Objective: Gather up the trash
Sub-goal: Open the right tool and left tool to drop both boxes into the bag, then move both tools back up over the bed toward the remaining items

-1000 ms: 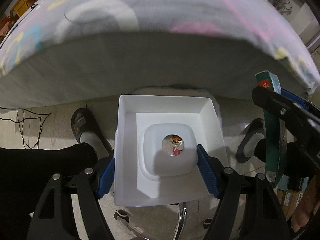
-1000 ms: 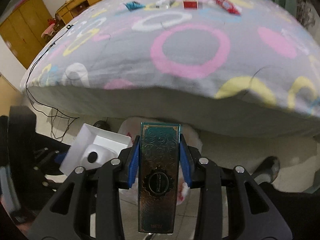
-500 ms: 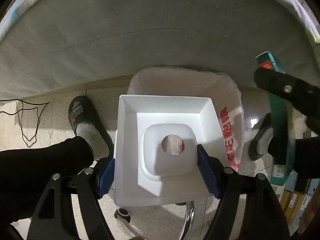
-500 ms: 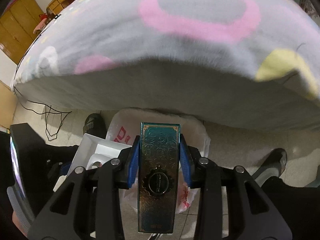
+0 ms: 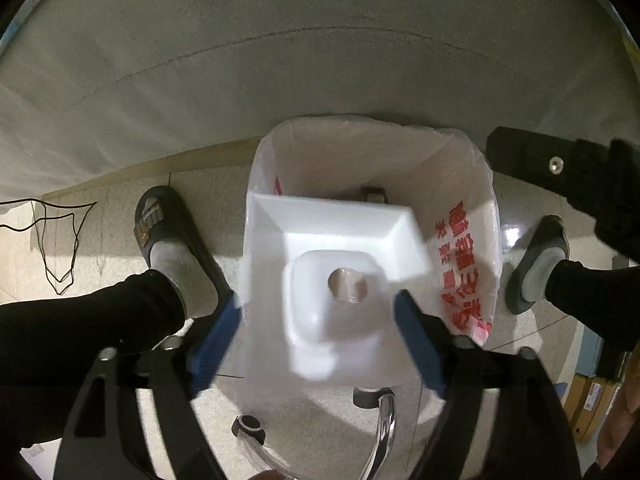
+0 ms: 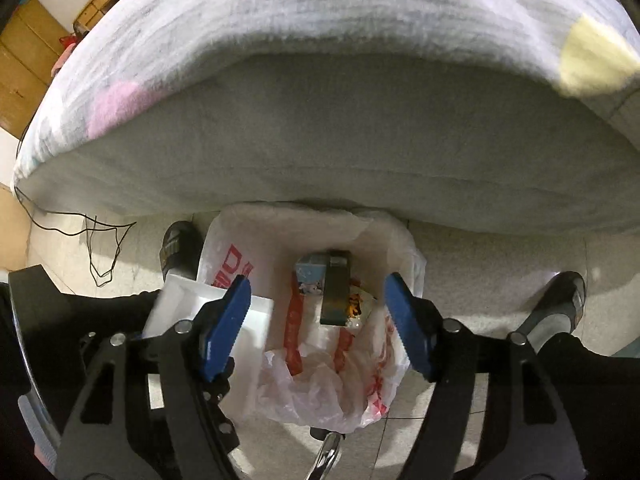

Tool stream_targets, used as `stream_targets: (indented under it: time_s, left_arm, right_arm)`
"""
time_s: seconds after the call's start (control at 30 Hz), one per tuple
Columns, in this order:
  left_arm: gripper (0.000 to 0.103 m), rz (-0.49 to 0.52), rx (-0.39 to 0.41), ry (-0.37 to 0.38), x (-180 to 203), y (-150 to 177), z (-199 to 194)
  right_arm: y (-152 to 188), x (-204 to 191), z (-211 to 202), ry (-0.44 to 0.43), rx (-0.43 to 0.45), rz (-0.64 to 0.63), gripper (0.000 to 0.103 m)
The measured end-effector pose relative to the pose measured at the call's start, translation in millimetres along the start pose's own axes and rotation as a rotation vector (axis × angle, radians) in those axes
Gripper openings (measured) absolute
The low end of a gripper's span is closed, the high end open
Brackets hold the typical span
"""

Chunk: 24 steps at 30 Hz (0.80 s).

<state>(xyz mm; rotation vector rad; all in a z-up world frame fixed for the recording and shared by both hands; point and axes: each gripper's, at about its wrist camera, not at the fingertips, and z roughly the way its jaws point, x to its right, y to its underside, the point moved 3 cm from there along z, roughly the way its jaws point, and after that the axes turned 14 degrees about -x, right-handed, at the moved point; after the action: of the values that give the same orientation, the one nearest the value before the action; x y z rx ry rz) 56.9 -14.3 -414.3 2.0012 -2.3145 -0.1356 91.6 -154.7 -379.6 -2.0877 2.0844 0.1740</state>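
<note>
- Your right claw has just sprung its jaws wide: the blue pads stand well apart with nothing between them, where half a second ago they pinched the green patterned box.
- That box is now below the claw, standing on end inside the white plastic bag with red print, among a small blue carton and wrappers. By the look of it, that piece of trash is delivered.
- Your left claw has also just been opening. Its pads sit clear of the white foam tray on both sides, so it grips nothing.
- The tray looks blurred and skewed and sits lower, over the mouth of the bag, with one corner pushed out to the right; I judge it is dropping in, though I cannot tell whether it has landed.
- Both claws have sunk closer to the bag than a second ago.
- Either side of the bag are your slippered feet on the tiled floor.
- Beyond rises the grey side of the bed, its ringed blanket above. More items lay on it a second ago, so expect further trips.
</note>
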Motion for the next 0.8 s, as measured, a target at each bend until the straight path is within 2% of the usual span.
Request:
stream_targets:
  time_s: [0.17,0.8]
  left_arm:
    - [0.087,0.004,0.01,-0.002,0,1,-3]
    - [0.087,-0.001,0.027,-0.008,-1,5,-9]
  right_arm:
    - [2,-1,-4,0.007,0.02,0.018,0.072]
    - [10,8,-20,-0.001,0.04,0.042,0.072]
